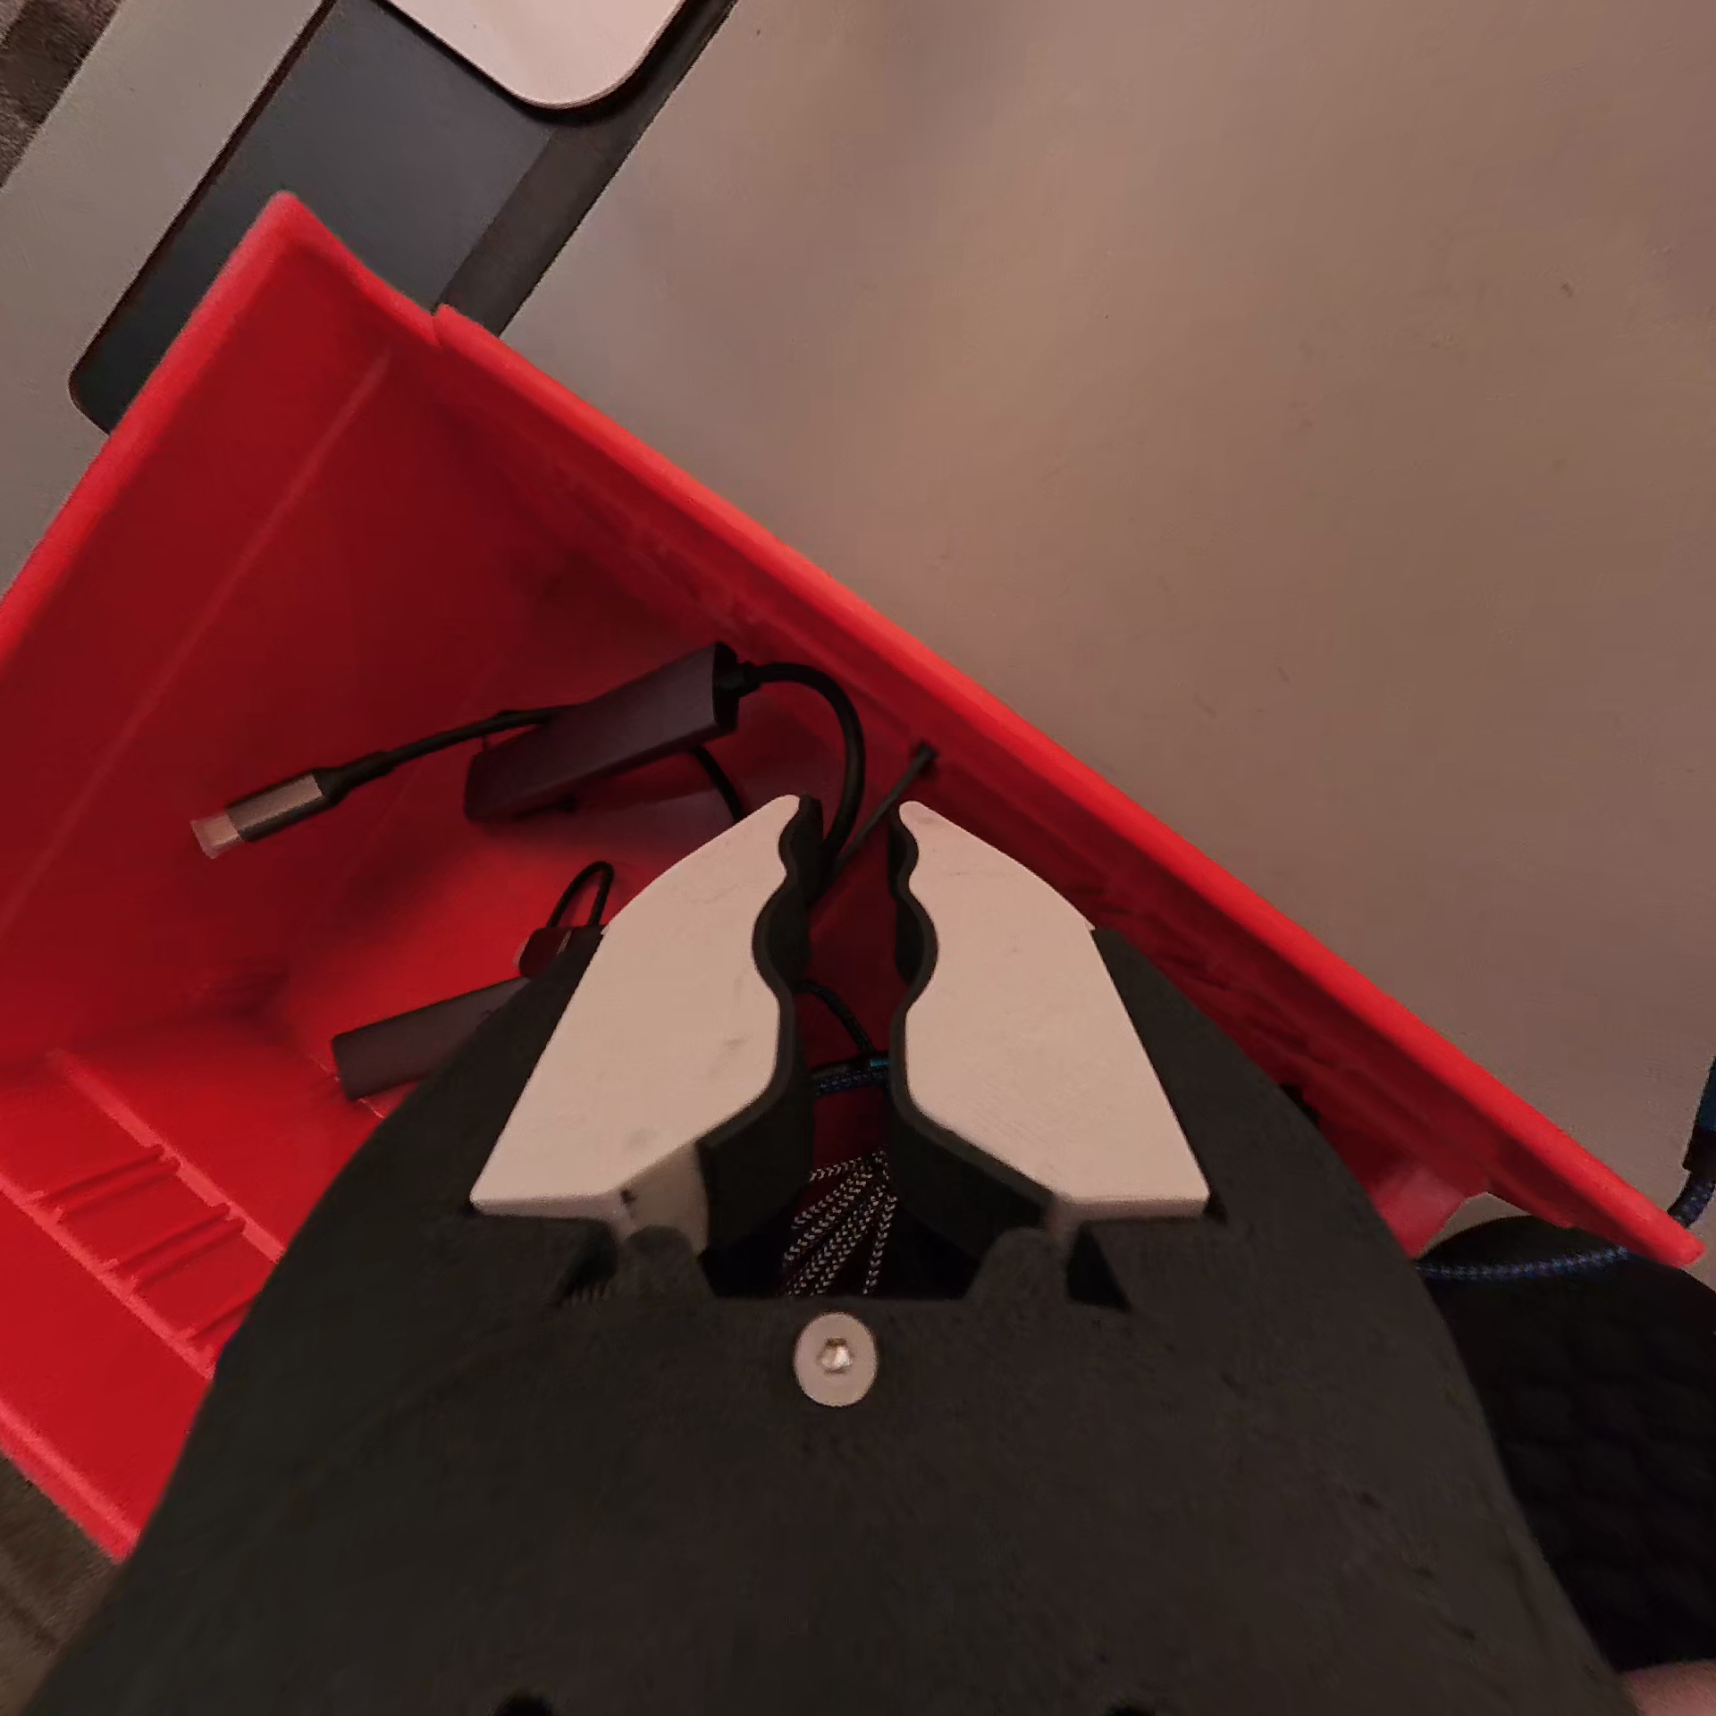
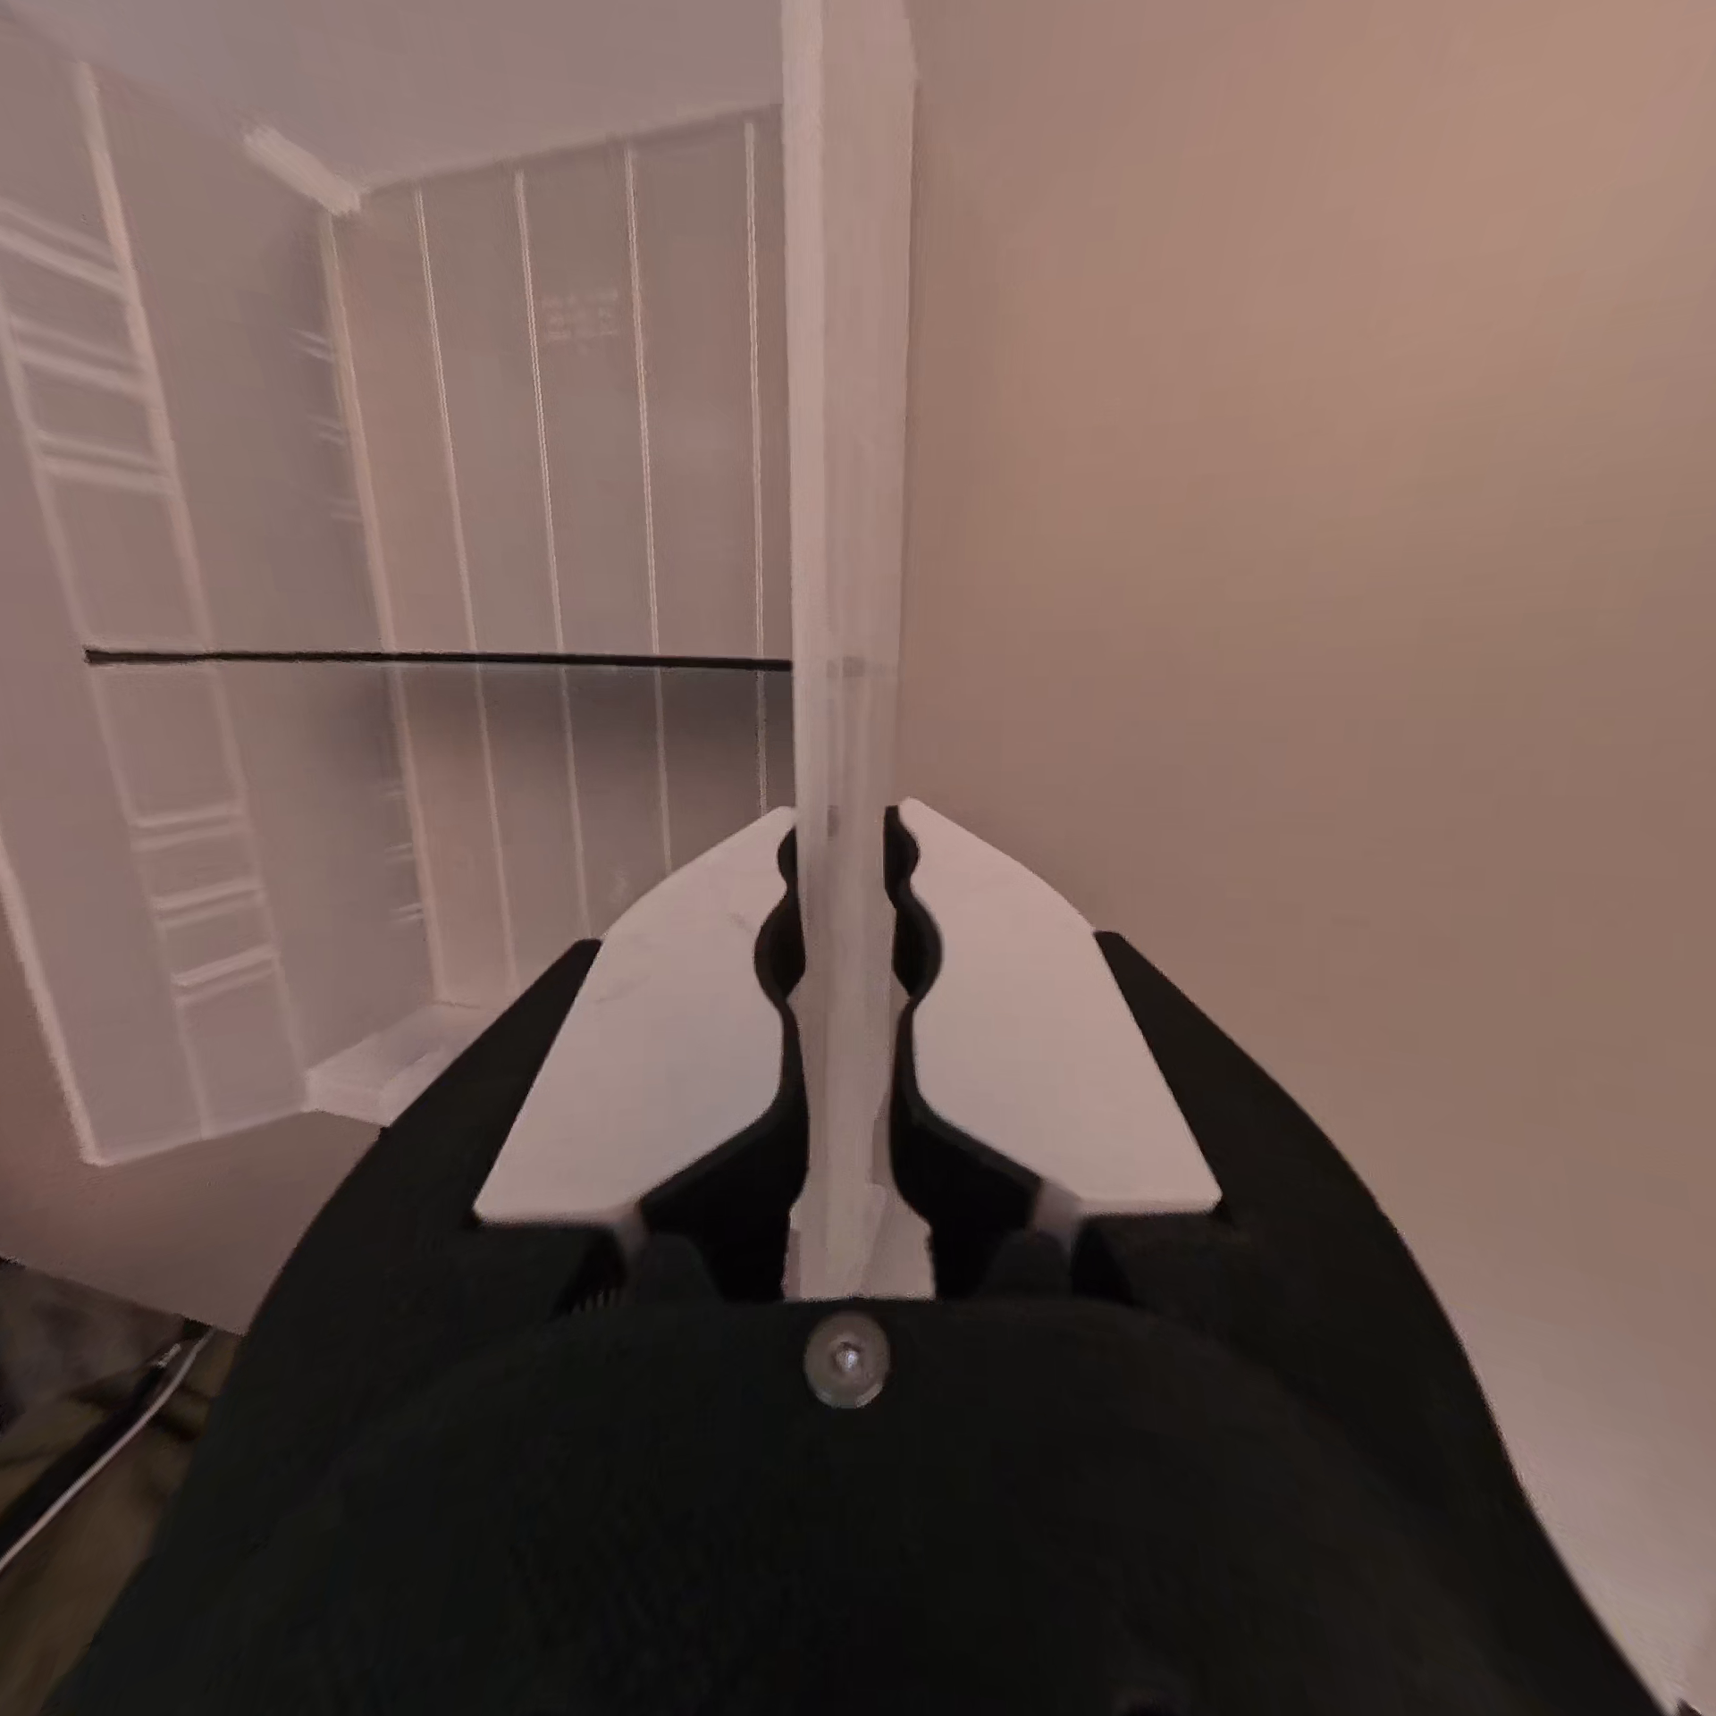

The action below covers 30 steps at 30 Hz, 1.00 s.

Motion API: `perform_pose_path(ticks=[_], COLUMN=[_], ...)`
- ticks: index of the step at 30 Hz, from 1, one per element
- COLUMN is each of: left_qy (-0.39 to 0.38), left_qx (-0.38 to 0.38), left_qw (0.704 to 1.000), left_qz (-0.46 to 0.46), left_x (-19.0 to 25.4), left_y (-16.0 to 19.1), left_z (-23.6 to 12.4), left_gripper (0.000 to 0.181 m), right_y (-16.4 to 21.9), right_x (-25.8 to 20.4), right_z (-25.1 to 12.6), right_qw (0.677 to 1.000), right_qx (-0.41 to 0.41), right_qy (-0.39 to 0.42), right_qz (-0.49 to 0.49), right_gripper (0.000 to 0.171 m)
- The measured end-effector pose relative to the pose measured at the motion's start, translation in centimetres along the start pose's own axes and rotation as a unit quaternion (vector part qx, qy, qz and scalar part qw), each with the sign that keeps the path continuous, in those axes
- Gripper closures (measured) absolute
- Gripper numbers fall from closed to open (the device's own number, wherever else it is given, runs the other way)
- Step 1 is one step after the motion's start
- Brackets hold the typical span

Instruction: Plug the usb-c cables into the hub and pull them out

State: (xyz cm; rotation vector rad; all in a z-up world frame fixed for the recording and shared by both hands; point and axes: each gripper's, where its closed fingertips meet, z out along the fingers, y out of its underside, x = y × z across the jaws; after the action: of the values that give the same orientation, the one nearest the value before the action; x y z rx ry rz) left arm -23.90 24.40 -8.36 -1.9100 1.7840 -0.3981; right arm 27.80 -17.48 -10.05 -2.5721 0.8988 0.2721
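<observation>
In the left wrist view a red bin holds a grey hub whose short black cable ends in a usb-c plug. A second grey hub lies nearer and is partly hidden by my left finger. My left gripper hangs over the bin with its jaws slightly apart. Thin black cables pass through the gap, and none looks clamped. Braided cables lie under it. My right gripper is shut on the upright wall of a clear plastic bin.
A blue braided cable runs outside the red bin at the right. A dark flat device lies beyond the bin's far corner. The clear bin's ribbed inside fills the left of the right wrist view. The beige table lies to the right. The tips of one gripper are about 65 cm away from the tips of the other.
</observation>
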Motion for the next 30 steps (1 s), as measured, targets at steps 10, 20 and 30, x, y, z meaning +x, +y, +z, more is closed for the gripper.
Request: perform_pose_path(ticks=[10,20,30], left_qy=[0.005,0.005,0.022], left_qx=[-0.001,0.004,0.022], left_qw=[1.000,1.000,1.000], left_qz=[0.003,0.011,0.003], left_x=[0.15,0.16,0.19], left_y=[0.02,-0.06,-0.14], left_z=[-0.20,-0.24,-0.29], left_gripper=[0.169,0.169,0.170], right_y=[-0.27,-0.75,-0.75], right_x=[1.02,0.47,0.44], right_z=[-0.59,-0.62,-0.60], right_qw=[1.000,1.000,1.000], right_qx=[0.020,0.026,0.025], right_qy=[0.009,0.007,0.006], right_qz=[0.016,0.007,0.005], right_gripper=[0.160,0.156,0.155])
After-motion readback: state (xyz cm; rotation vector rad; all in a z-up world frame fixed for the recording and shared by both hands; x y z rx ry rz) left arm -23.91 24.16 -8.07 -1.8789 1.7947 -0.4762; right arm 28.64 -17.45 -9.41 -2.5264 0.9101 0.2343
